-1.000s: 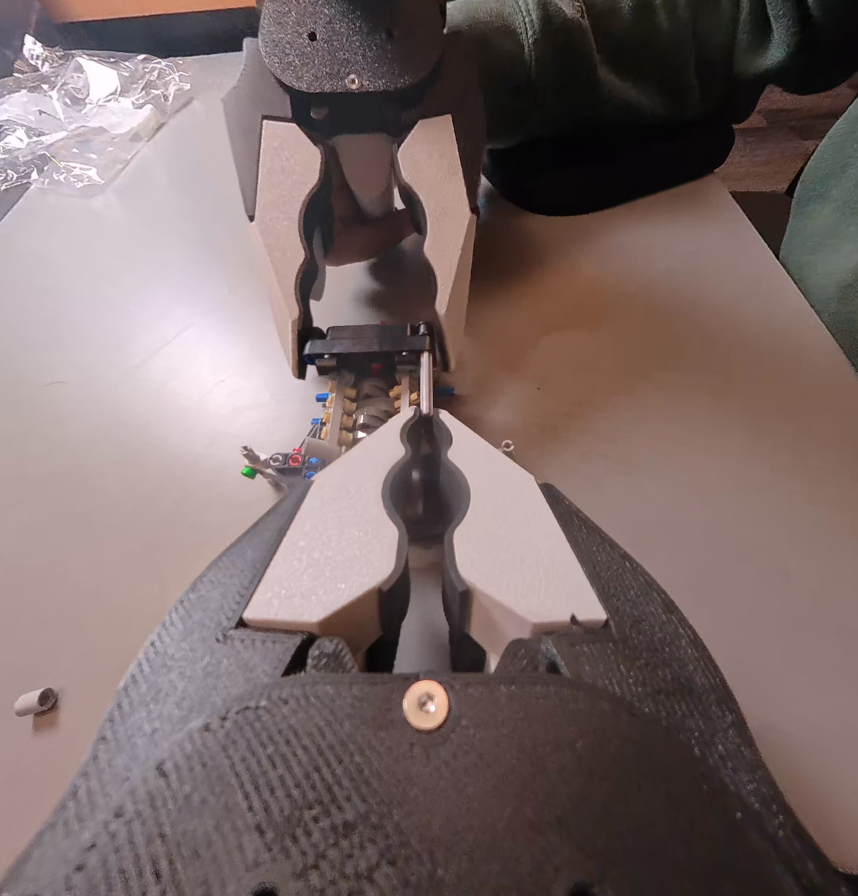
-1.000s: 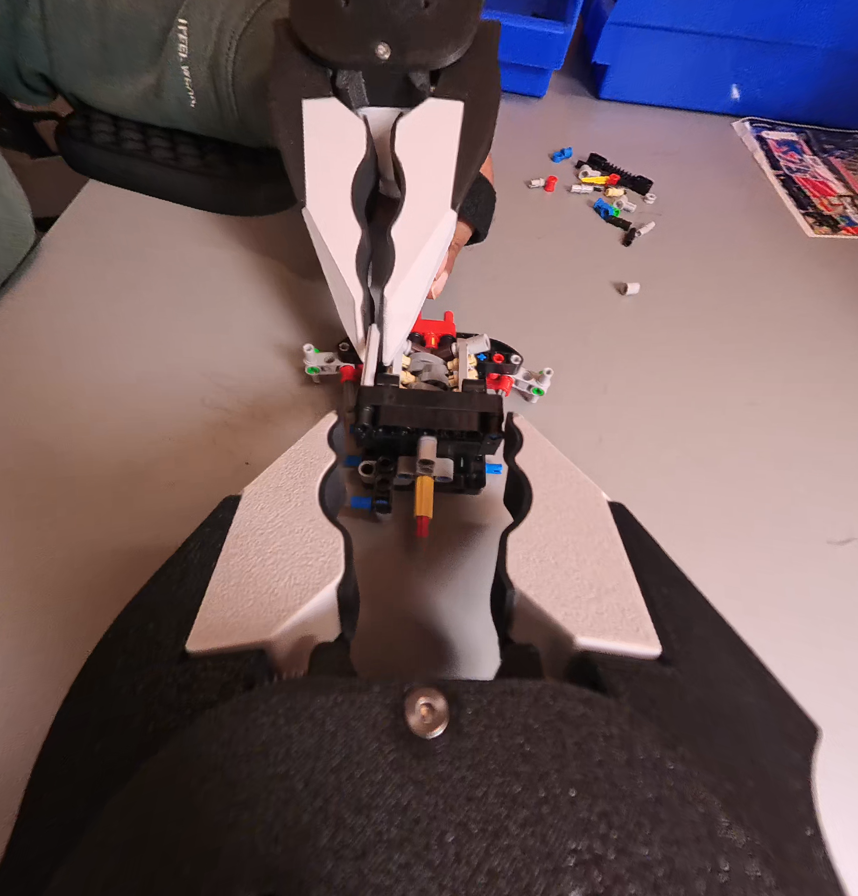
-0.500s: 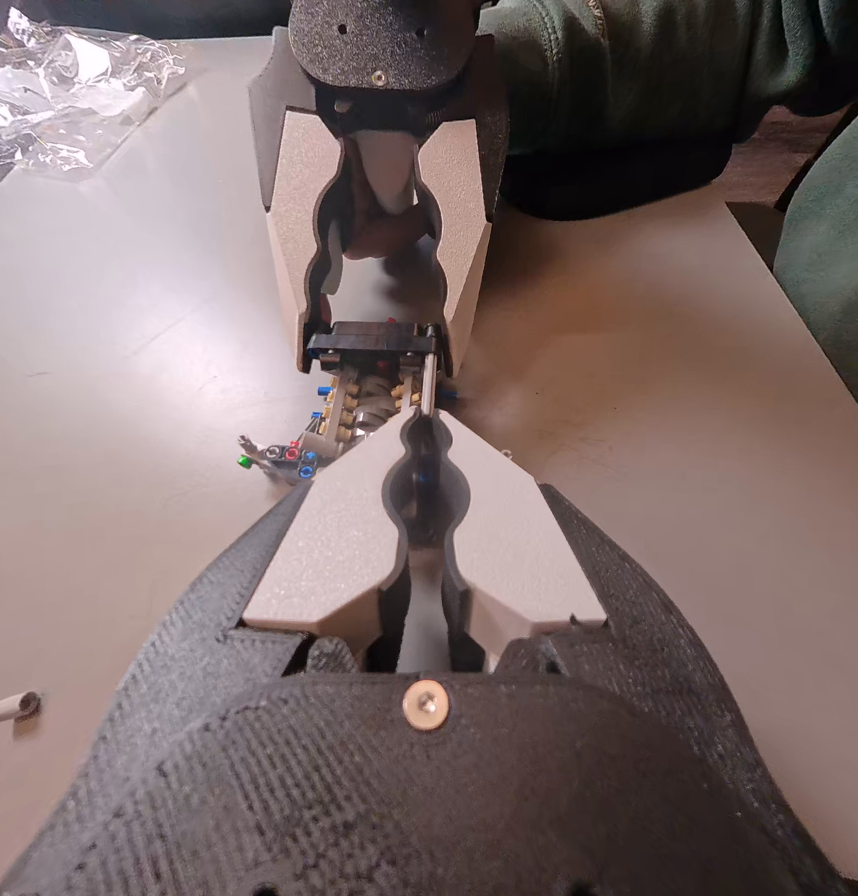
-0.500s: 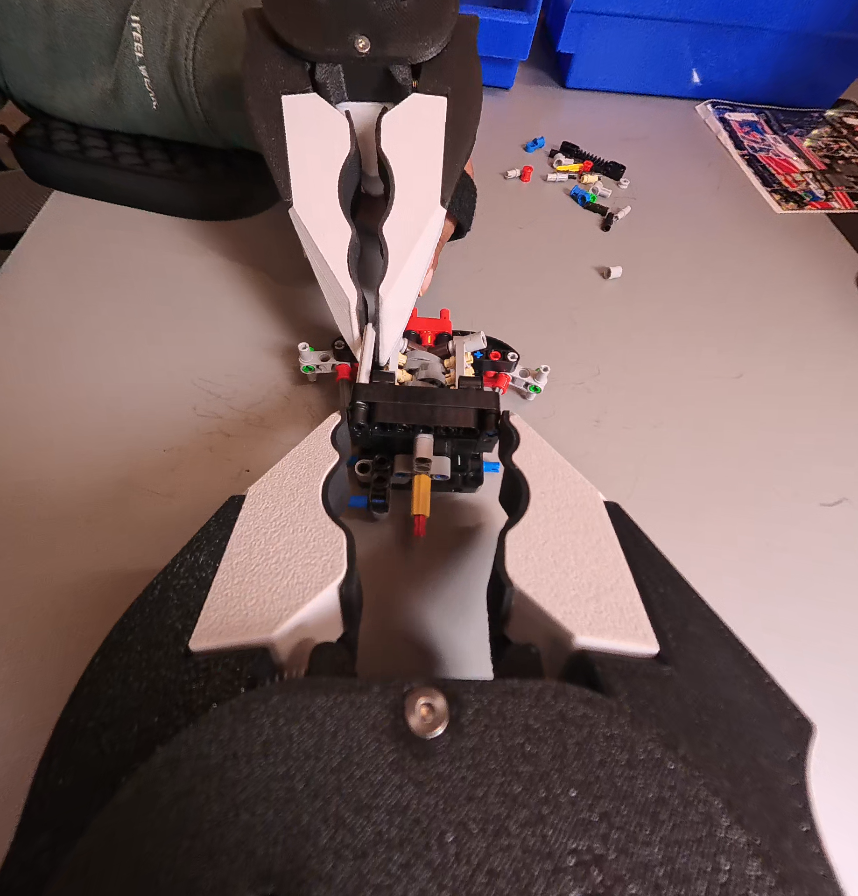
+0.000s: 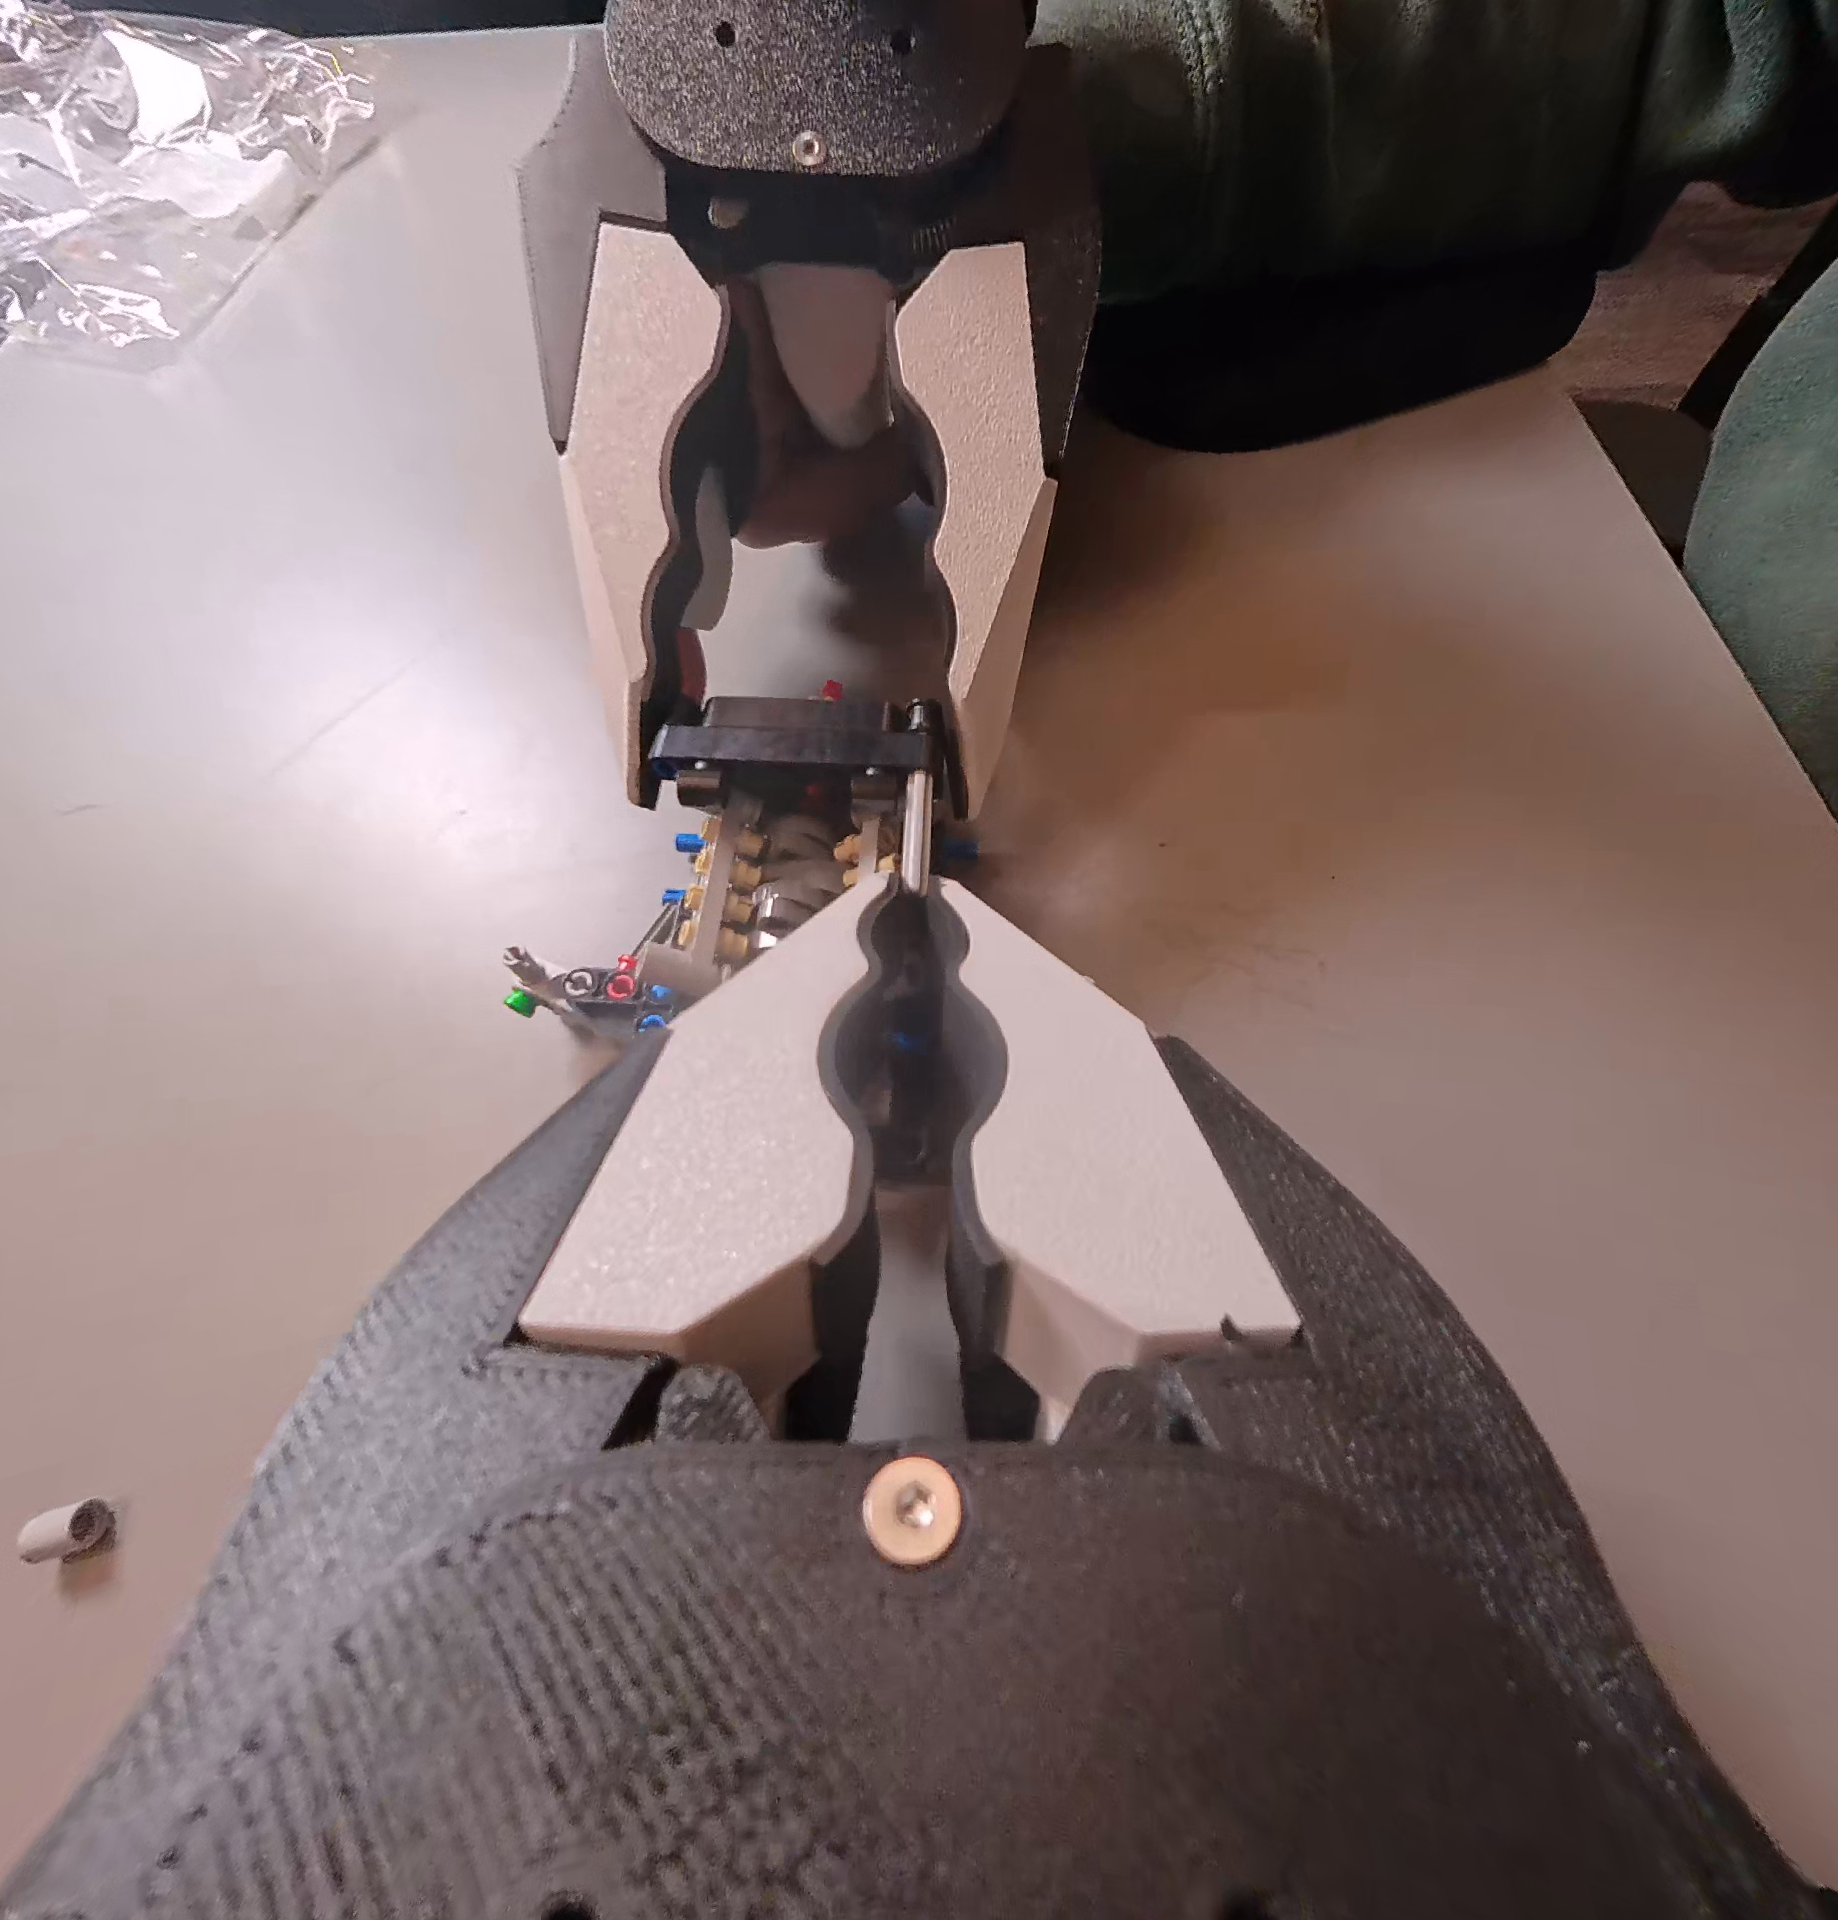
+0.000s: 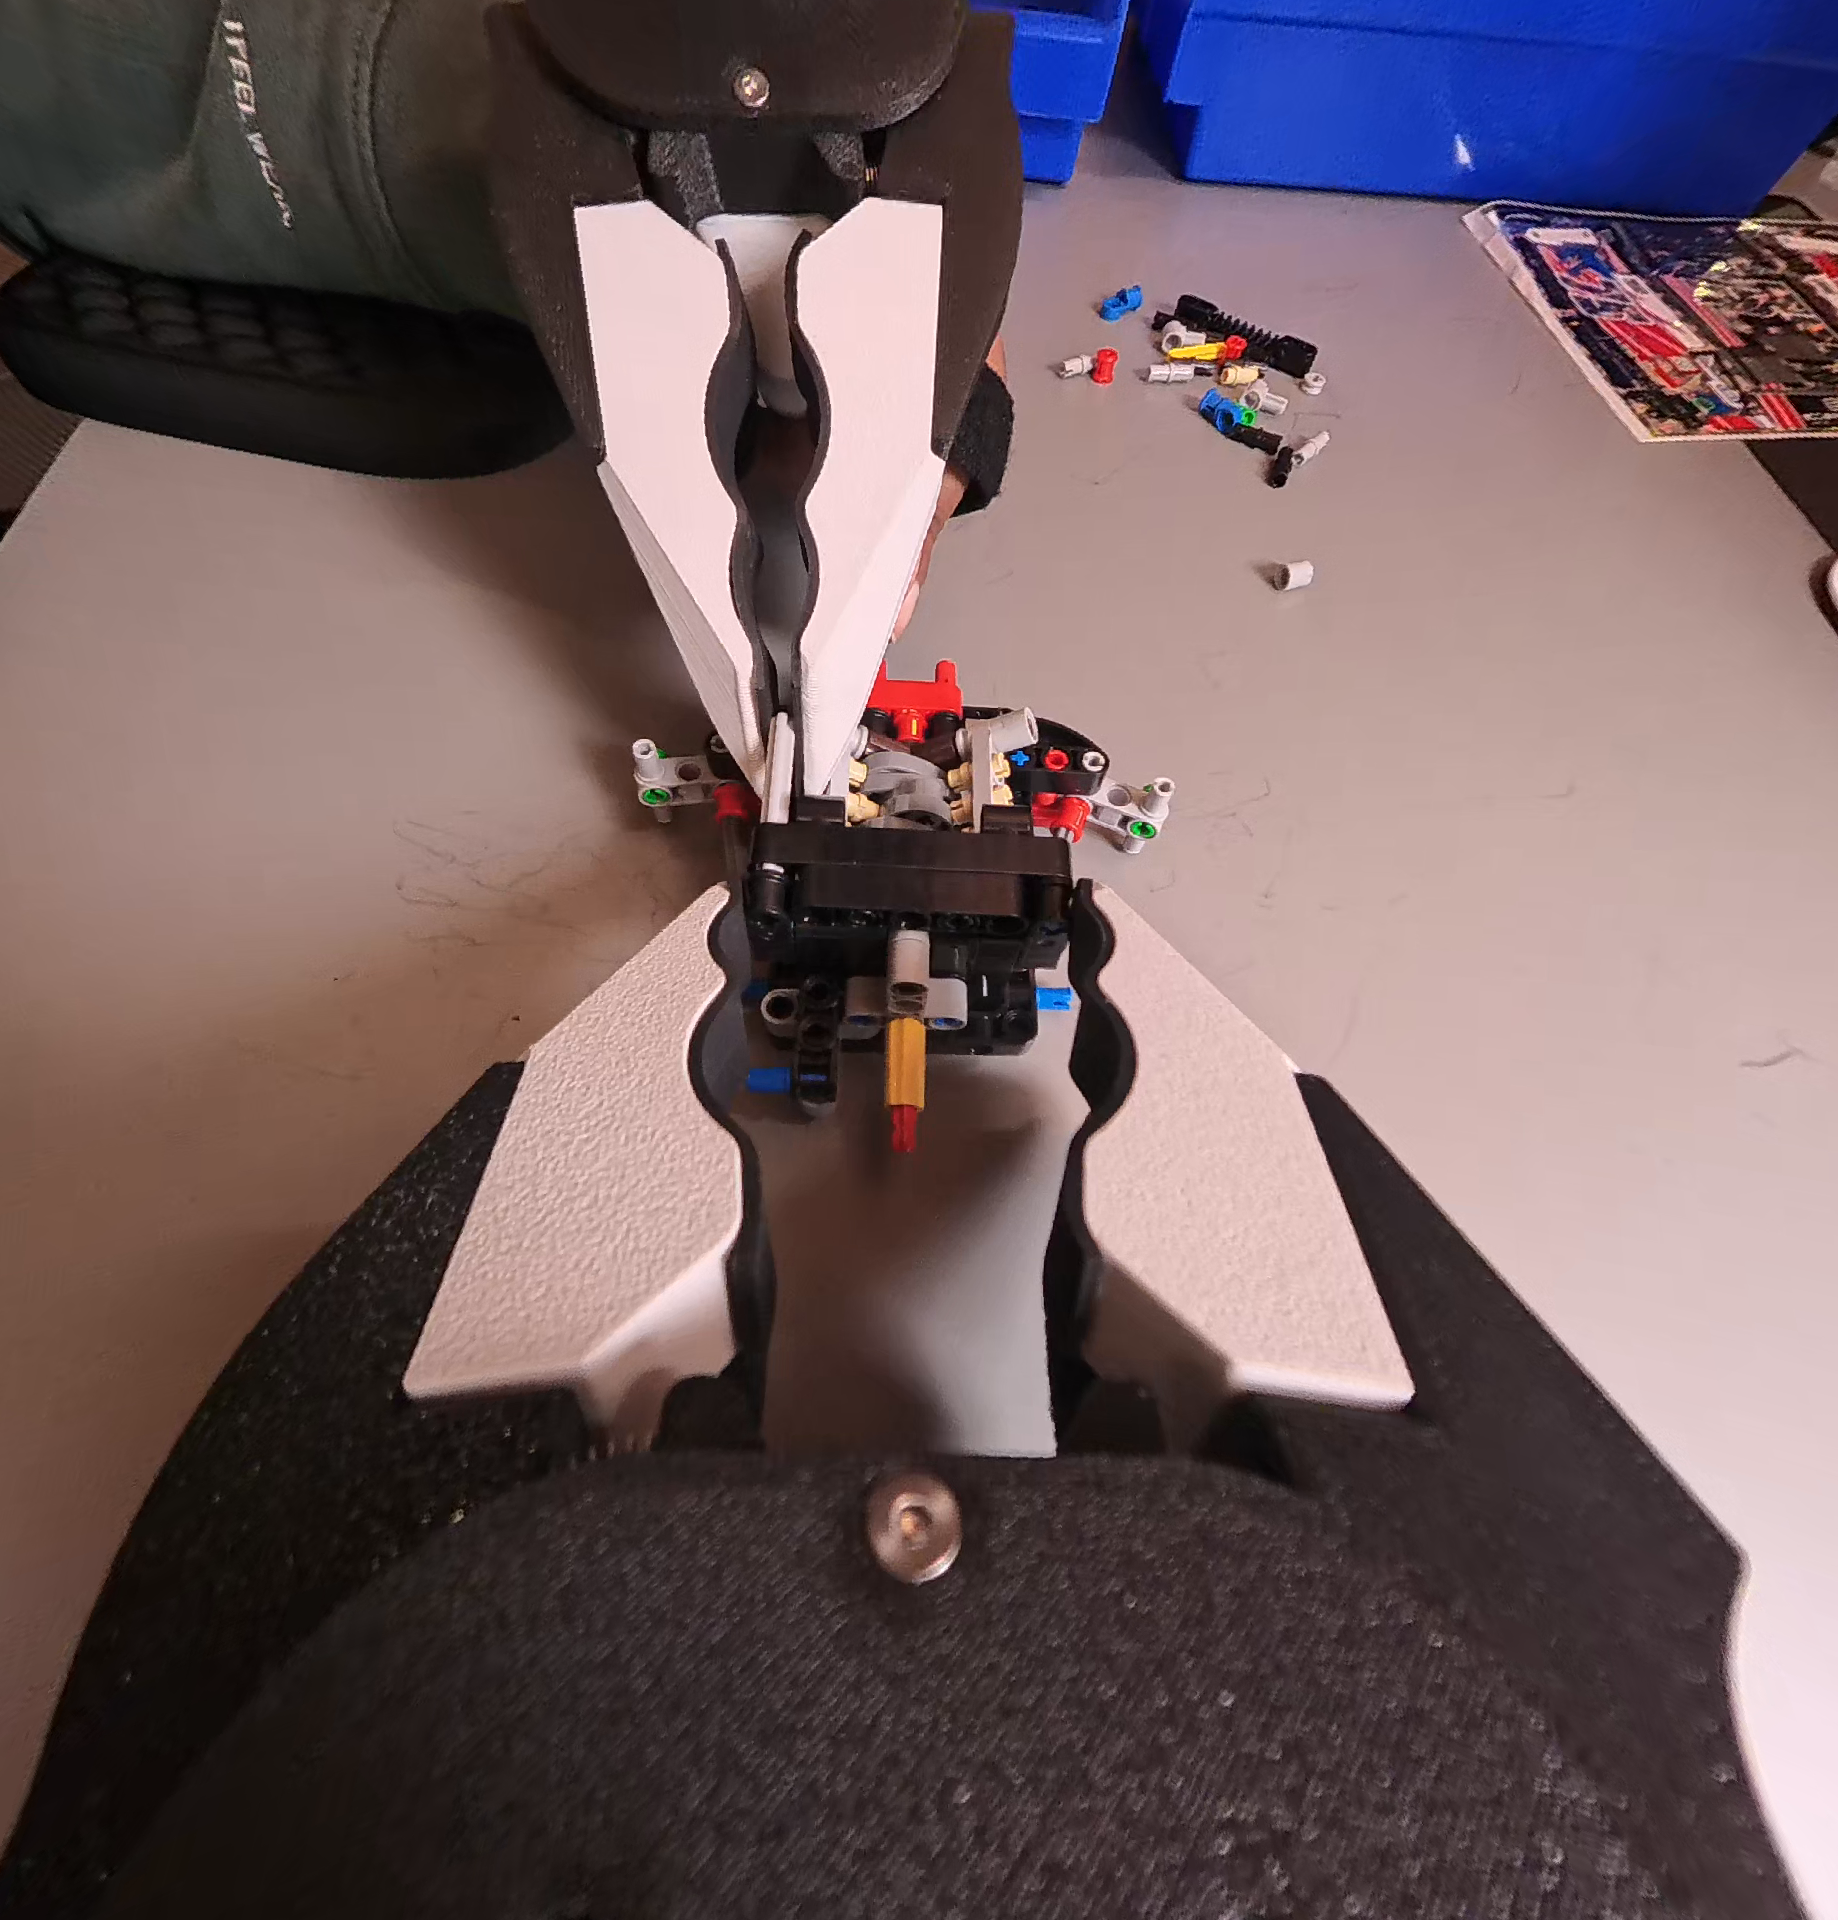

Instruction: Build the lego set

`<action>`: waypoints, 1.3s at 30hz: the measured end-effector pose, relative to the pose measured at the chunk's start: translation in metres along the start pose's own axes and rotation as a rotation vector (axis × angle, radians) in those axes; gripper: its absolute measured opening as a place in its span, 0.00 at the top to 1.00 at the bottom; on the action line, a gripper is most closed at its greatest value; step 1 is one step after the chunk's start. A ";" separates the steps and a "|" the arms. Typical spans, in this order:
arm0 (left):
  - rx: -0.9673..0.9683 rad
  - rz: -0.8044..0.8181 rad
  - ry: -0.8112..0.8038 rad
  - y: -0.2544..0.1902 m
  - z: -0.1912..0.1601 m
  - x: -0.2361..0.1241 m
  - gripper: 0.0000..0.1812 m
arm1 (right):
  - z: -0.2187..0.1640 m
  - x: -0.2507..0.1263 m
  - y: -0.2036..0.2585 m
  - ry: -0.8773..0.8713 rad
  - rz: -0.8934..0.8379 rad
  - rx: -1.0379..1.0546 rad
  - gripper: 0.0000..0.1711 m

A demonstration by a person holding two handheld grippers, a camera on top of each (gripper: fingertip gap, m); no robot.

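Observation:
The lego model, a black frame over grey, tan and red parts, rests on the table. My right gripper is shut on the black frame, one finger on each side. It shows at the far side in the left wrist view. My left gripper is shut on a thin grey axle. The axle's far end sits at the frame's corner. In the right wrist view the left gripper comes down from above onto the model's far left side.
Loose lego pieces and a single grey bush lie at the far right, beside an instruction booklet and blue bins. A crumpled plastic bag and a small grey connector lie at the left. A green sleeve rests at the table edge. Less than 4 cm separates the two grippers' tips. It is some 15 cm from my right tips to the small grey connector.
Both grippers keep their grips. The two views have shifted only slightly over the table; the axle stays at the frame's corner.

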State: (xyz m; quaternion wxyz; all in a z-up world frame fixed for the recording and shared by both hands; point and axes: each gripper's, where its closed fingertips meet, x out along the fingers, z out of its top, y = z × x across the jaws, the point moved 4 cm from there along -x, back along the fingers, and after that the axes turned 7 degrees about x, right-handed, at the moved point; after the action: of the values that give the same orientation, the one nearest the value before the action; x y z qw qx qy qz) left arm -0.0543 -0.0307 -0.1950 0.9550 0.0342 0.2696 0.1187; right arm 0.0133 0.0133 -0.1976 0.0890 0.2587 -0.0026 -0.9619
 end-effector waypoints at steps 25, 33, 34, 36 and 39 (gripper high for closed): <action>-0.042 0.012 -0.019 -0.002 0.004 0.006 0.99 | -0.001 -0.025 0.023 -0.027 -0.032 -0.078 0.96; -0.039 0.022 0.011 -0.002 0.006 0.009 0.99 | -0.003 -0.025 0.023 -0.056 -0.069 -0.036 0.97; -0.035 0.018 0.013 -0.002 0.007 0.010 0.99 | -0.003 -0.026 0.023 -0.057 -0.071 -0.034 0.97; -0.031 0.007 0.014 -0.003 0.007 0.012 0.99 | -0.004 -0.027 0.022 -0.058 -0.071 -0.031 0.97; -0.028 0.004 0.021 -0.002 0.009 0.013 0.99 | -0.004 -0.029 0.022 -0.046 -0.062 -0.036 0.97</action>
State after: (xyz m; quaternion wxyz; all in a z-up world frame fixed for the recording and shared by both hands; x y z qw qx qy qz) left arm -0.0386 -0.0296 -0.1939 0.9523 0.0202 0.2777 0.1248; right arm 0.0435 -0.0030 -0.1859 0.0637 0.2346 0.0209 -0.9698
